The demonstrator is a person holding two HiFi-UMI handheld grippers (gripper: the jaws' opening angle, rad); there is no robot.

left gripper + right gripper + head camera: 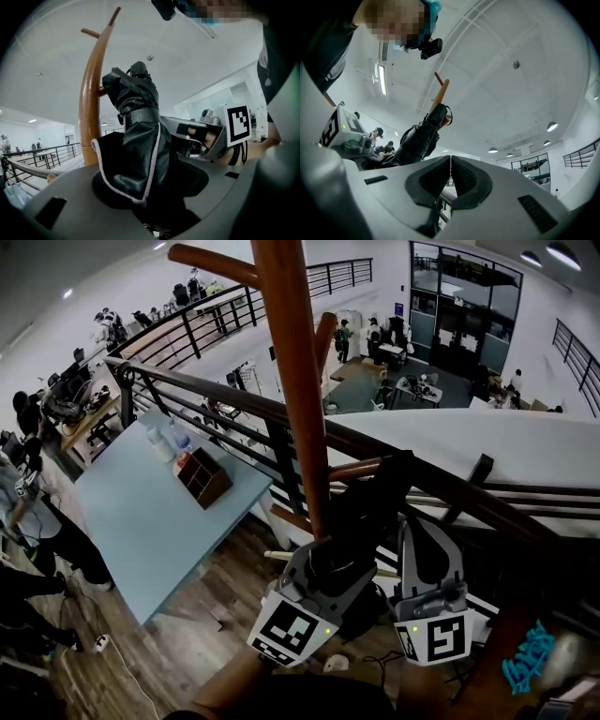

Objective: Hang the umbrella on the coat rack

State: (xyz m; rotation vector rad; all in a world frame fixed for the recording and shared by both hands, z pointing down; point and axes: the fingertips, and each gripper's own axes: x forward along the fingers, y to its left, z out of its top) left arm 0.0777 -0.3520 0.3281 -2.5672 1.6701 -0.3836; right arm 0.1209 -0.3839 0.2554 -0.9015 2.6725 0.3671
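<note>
The folded black umbrella (367,498) stands nearly upright against the wooden coat rack pole (292,381). My left gripper (349,526) is shut on the umbrella's lower part. In the left gripper view the umbrella (138,140), with its strap and pale-edged canopy, fills the jaws, and the pole (91,108) curves up just behind it. My right gripper (419,523) hovers just right of the umbrella, apart from it. Its pads (440,176) meet with nothing between them. From there the umbrella (419,138) shows to the left, its tip near the pole's top (440,91).
Pegs stick out of the pole at upper left (211,261) and right (324,338). A dark railing (234,399) runs behind the rack. A pale blue table (150,512) with a wooden box (204,476) stands at left. People stand at the far left.
</note>
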